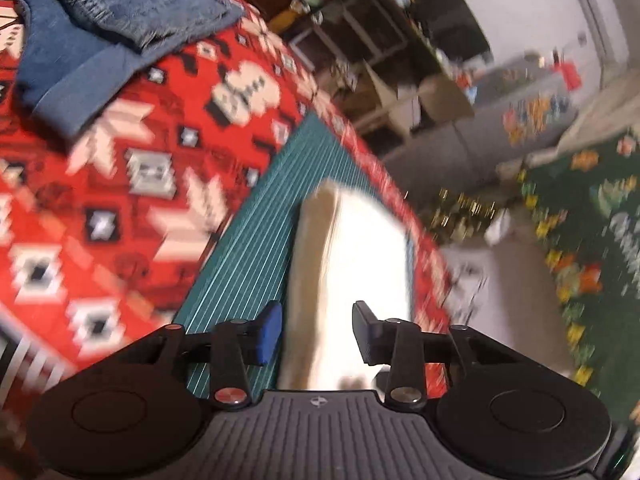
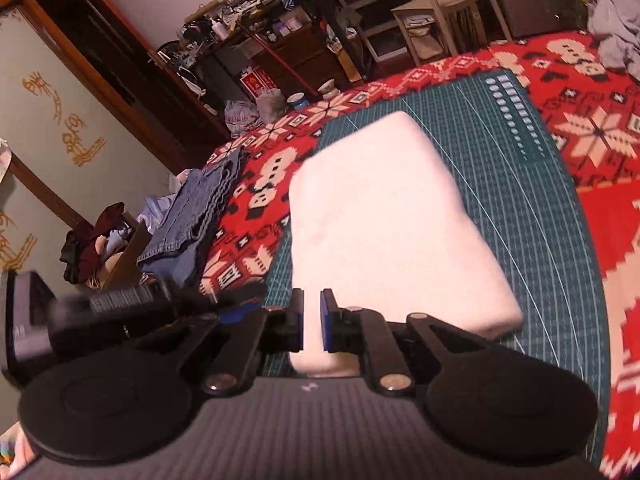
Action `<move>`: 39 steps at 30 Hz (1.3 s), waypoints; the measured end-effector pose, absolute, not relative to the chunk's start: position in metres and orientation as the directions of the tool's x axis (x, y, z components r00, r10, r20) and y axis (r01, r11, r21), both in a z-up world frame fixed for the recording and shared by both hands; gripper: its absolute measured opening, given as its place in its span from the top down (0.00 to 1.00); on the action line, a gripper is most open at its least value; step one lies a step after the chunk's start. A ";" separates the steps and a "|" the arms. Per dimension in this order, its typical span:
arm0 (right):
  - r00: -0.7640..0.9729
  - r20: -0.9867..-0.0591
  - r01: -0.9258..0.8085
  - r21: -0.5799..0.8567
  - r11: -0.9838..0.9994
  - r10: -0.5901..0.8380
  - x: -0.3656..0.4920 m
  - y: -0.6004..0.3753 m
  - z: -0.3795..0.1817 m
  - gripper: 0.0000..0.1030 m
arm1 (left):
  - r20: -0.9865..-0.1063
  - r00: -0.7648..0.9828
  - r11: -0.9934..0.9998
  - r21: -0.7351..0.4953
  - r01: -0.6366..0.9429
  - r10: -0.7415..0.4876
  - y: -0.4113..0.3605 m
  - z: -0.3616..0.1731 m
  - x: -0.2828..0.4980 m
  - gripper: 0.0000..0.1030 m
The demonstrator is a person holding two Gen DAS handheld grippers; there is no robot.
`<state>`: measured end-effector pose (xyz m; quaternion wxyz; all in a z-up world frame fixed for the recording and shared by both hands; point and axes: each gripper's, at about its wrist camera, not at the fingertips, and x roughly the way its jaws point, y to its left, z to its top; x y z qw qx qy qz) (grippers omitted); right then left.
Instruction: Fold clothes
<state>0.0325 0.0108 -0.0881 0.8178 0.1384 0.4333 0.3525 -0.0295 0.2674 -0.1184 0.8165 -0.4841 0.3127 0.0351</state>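
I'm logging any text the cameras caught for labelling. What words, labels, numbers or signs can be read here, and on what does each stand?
No text can be read with certainty.
Gold brush-style characters on the green panel: decorative, not legible to me.
Red sign on the dark furniture: too small.
Pale scale marks printed on the green cutting mat: blocks only, no readable numbers.
Ridged label on the left gripper: blurred.

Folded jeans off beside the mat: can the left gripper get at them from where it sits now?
Probably yes. The left gripper is open over the white folded garment, holding nothing, and only bare red patterned cloth lies between it and the folded jeans. It would need to travel across.
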 end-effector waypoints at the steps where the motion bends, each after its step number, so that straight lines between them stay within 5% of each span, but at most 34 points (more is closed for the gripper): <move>1: 0.381 -0.610 -0.458 0.529 0.714 0.695 0.038 0.014 -0.087 0.89 | -0.527 0.815 0.512 -0.783 -0.354 -0.242 0.273 -0.117 -0.022 0.63; 16: 0.461 -0.585 -0.478 0.469 0.742 0.667 0.124 0.061 -0.092 0.89 | -0.480 0.813 0.372 -0.858 -0.355 -0.331 0.306 -0.150 0.055 0.64; 20: 0.461 -0.592 -0.499 0.443 0.745 0.661 0.135 0.080 -0.101 0.89 | -0.500 0.818 0.431 -0.829 -0.357 -0.284 0.300 -0.150 0.056 0.93; 24: 0.484 -0.599 -0.540 0.368 0.756 0.638 0.135 0.094 -0.106 1.00 | -0.512 0.827 0.483 -0.799 -0.359 -0.232 0.299 -0.146 0.051 0.94; 39: 0.512 -0.571 -0.447 0.461 0.767 0.642 0.148 0.062 -0.110 0.99 | -0.505 0.826 0.456 -0.815 -0.359 -0.252 0.302 -0.153 0.055 0.94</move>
